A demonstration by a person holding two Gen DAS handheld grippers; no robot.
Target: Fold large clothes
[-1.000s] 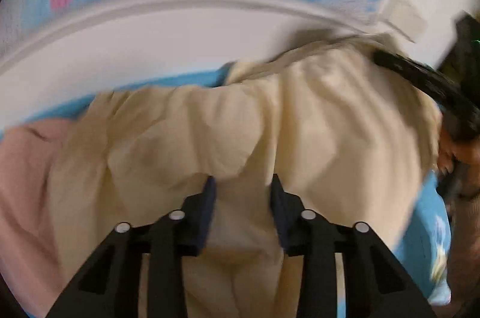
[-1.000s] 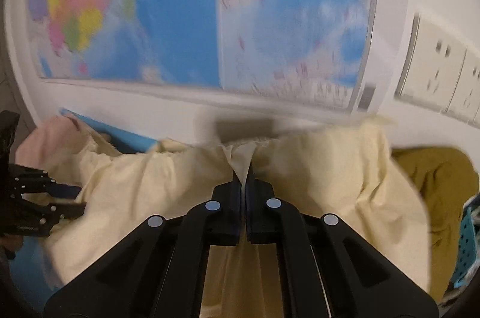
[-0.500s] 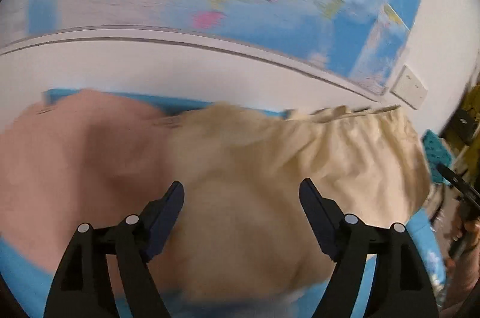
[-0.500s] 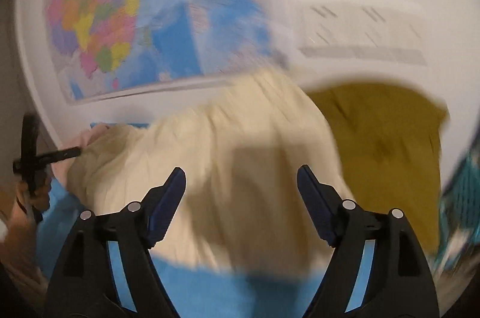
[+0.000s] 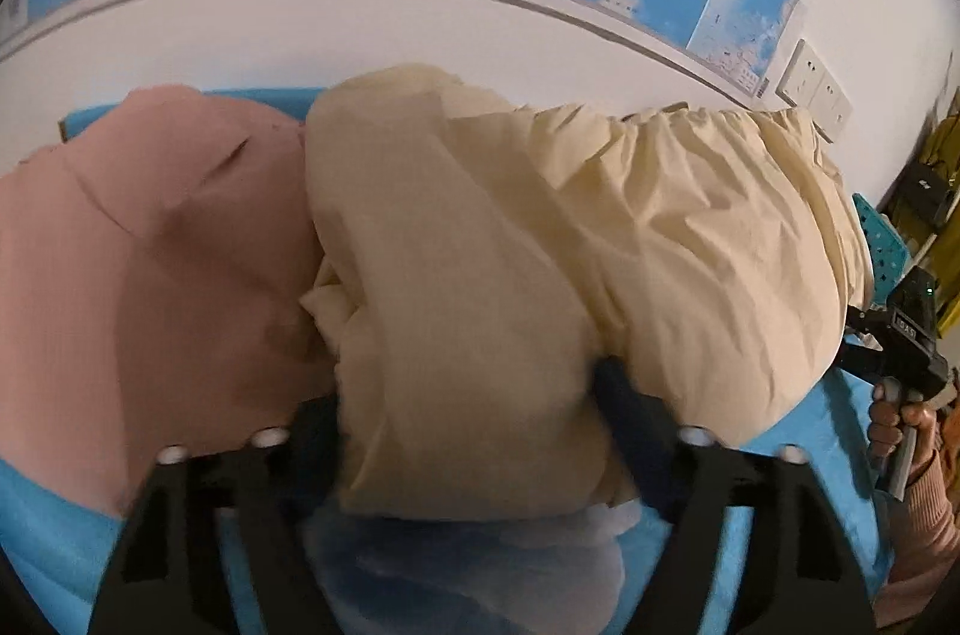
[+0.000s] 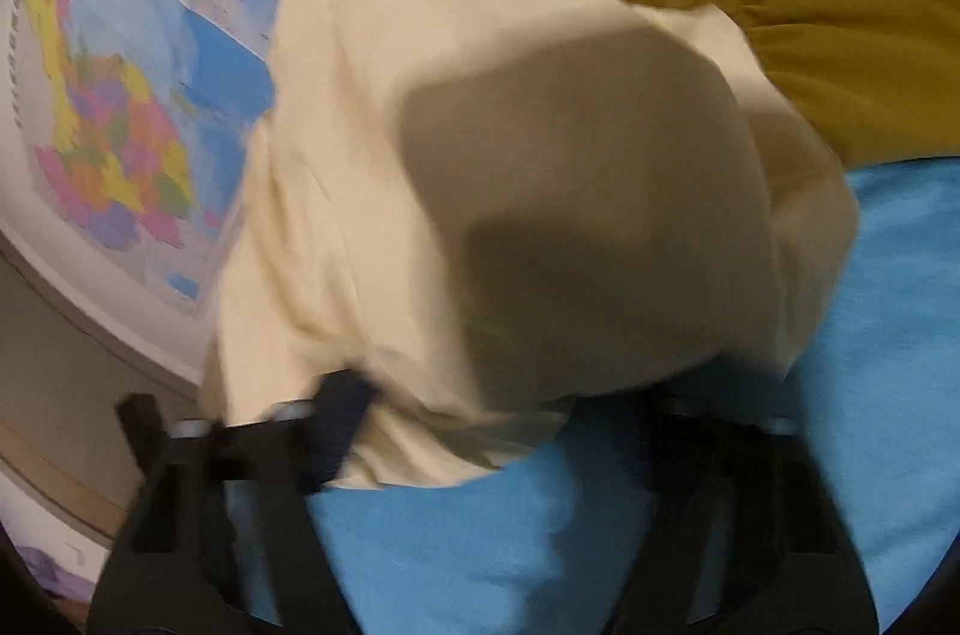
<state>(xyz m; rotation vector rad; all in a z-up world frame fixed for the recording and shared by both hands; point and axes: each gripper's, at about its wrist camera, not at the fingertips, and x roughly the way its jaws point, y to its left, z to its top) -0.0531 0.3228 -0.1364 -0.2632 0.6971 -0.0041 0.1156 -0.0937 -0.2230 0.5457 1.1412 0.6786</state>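
Now the left hand-held gripper [image 5: 474, 431] is closing, with a thick fold of the cream garment [image 5: 540, 239] between its black fingers; whether the pads already press on it I cannot tell. The right hand-held gripper [image 6: 510, 431] is closing too, around the near edge of the same cloth, but that picture is blurry. The cream garment lies in a puffy heap on the blue counter [image 6: 870, 335], touching a pink cloth [image 5: 150, 245] on one side and an olive cloth [image 6: 810, 5] on the other. It looks soft, light and floppy, with a gathered band along the top. I think pinching an edge or corner works best, because a fat bunch could slip out.
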